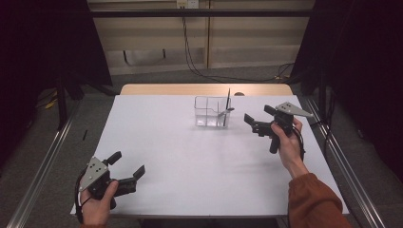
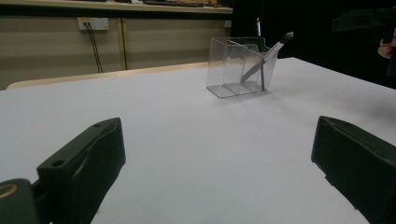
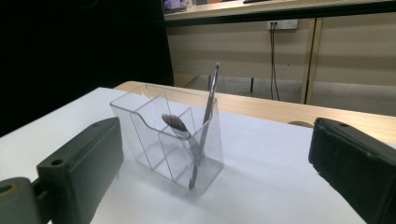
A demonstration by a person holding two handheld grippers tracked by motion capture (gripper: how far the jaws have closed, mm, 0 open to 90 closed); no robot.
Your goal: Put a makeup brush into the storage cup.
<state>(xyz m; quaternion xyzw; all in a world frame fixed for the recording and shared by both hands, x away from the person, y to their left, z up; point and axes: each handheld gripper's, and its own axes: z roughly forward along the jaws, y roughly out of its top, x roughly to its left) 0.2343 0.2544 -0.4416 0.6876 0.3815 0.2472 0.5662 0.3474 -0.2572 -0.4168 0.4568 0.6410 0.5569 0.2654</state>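
rust-orange sleeve (image 1: 311,202), black claws, grey plates.

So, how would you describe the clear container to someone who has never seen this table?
On the white table, look toward the far edge, slightly right of centre. There stands a clear plastic organizer with dividers inside. It is the sole see-through thing there, with a spoon and a thin utensil leaning in its end compartment.

High view: fixed above the near edge, facing forward and down across the white table (image 1: 190,156). Left gripper view: low at the near left, well back from the clear organizer (image 2: 240,65). Right gripper view: close beside it (image 3: 170,135); all share it
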